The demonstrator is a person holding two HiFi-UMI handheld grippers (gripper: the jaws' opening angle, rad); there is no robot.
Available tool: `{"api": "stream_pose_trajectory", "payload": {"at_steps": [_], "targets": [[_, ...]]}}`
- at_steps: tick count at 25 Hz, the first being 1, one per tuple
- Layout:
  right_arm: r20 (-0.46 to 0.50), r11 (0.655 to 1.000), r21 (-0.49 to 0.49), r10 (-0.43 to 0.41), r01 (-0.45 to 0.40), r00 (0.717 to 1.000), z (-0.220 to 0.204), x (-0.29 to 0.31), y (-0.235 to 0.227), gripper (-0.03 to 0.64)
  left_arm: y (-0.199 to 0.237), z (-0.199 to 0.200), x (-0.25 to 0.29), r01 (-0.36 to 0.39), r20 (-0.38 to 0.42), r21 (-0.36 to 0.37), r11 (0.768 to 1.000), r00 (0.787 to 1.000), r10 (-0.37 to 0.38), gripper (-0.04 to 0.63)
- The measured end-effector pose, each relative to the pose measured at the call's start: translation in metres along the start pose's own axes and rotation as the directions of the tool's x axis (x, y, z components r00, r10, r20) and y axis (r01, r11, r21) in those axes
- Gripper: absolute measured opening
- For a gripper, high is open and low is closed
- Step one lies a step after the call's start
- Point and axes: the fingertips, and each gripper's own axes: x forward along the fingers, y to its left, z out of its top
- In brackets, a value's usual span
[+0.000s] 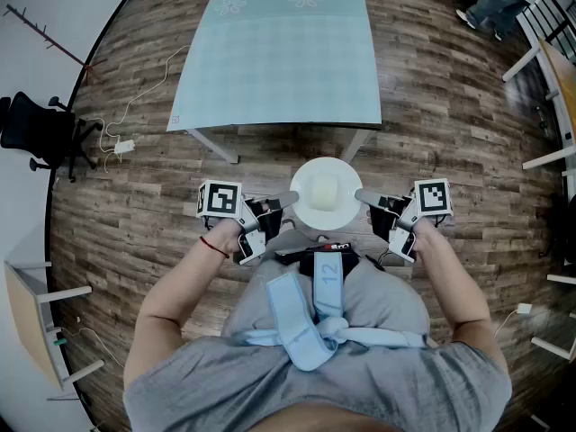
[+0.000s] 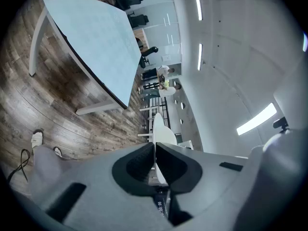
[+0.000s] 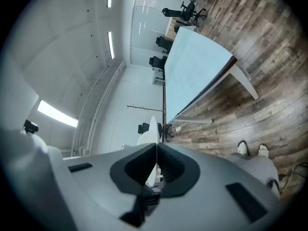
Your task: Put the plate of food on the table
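Note:
A round white plate with a pale block of food on it hangs in front of the person's chest, short of the table. My left gripper is shut on the plate's left rim and my right gripper is shut on its right rim. In the left gripper view the plate shows edge-on between the closed jaws, and likewise the plate in the right gripper view. The table, with a pale blue-green top, stands just ahead over wooden floor.
A black office chair and a cable with a power strip lie at the left. White desks stand at the right and a small one at lower left. A person's legs show at upper right.

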Motion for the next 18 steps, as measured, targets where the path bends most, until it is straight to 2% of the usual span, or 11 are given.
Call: {"api": "stream_pose_trajectory", "payload": {"at_steps": [12, 18], "targets": [[-0.006, 1.000, -0.015, 0.006, -0.006, 1.000, 0.0047, 0.0007, 0.0038, 0.035, -0.0082, 0.0027, 0.0019, 0.018, 0.002, 0.019, 1.000, 1.000, -0.018, 0.029], [0.019, 0.999, 0.026, 0.034, -0.035, 0.999, 0.0049, 0.0006, 0.0053, 0.035, -0.0090, 0.0020, 0.0015, 0.017, 0.001, 0.018, 1.000, 1.000, -0.017, 0.029]]}}
